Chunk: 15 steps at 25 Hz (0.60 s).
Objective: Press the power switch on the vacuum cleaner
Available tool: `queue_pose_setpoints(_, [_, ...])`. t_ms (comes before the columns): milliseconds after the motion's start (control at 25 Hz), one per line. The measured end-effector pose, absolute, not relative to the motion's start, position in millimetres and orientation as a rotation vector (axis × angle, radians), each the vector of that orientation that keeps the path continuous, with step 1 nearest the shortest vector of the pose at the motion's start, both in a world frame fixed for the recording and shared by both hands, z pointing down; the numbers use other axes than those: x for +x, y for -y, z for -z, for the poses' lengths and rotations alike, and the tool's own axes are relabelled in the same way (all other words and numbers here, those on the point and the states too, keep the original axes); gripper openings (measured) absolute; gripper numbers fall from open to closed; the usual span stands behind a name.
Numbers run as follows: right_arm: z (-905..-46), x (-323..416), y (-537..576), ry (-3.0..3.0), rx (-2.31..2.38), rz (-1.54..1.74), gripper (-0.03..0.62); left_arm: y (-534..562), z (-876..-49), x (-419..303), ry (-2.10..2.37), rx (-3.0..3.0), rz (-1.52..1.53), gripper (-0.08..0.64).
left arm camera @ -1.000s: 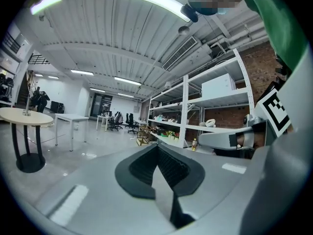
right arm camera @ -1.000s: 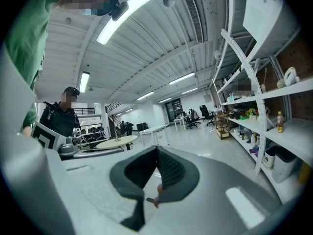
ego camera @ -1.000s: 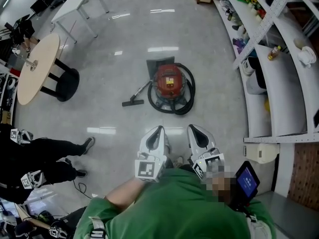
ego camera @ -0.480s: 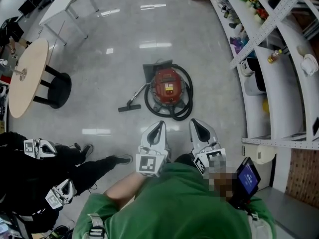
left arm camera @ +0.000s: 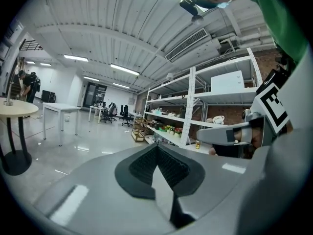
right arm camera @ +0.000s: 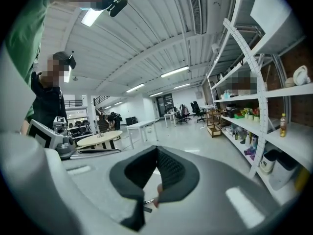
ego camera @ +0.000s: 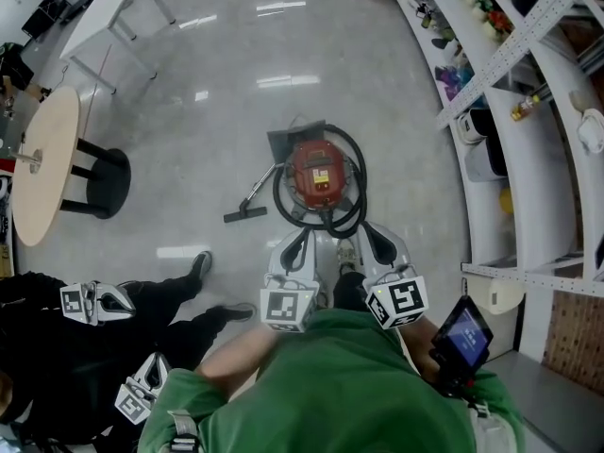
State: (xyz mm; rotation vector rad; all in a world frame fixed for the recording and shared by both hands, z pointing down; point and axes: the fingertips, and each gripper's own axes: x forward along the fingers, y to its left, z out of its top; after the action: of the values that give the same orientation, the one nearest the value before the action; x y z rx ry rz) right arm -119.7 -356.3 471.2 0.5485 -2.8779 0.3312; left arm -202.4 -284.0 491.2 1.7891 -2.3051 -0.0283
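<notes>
In the head view a red vacuum cleaner [ego camera: 318, 174] stands on the grey floor, ringed by its black hose [ego camera: 351, 210]. Its floor nozzle [ego camera: 245, 213] lies to the left. My left gripper [ego camera: 302, 236] and right gripper [ego camera: 371, 232] are held side by side just short of the hose, both pointing toward the vacuum. Both are shut with nothing in them. The left gripper view has its dark pads [left arm camera: 168, 166] closed together and looks level across the room. The right gripper view has its pads [right arm camera: 168, 168] closed too. Neither gripper view shows the vacuum.
Tall white shelving [ego camera: 528, 111] full of small items runs down the right side. A round table [ego camera: 42, 163] and a white table [ego camera: 104, 12] stand far left. A person in black [ego camera: 85, 366] with two grippers is at lower left. A small screen [ego camera: 460, 333] sits at my right.
I have come closer to the vacuum, so both grippers now end just short of its hose. The person in black has stepped to the right.
</notes>
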Motion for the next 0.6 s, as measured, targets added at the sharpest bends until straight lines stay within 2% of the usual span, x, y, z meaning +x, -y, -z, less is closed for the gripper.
queue_pose_setpoints(600, [-538, -169, 462, 2.779, 0.424, -0.39, 0.002, 382, -568, -244, 2.251, 1.603, -0.106, 0.008])
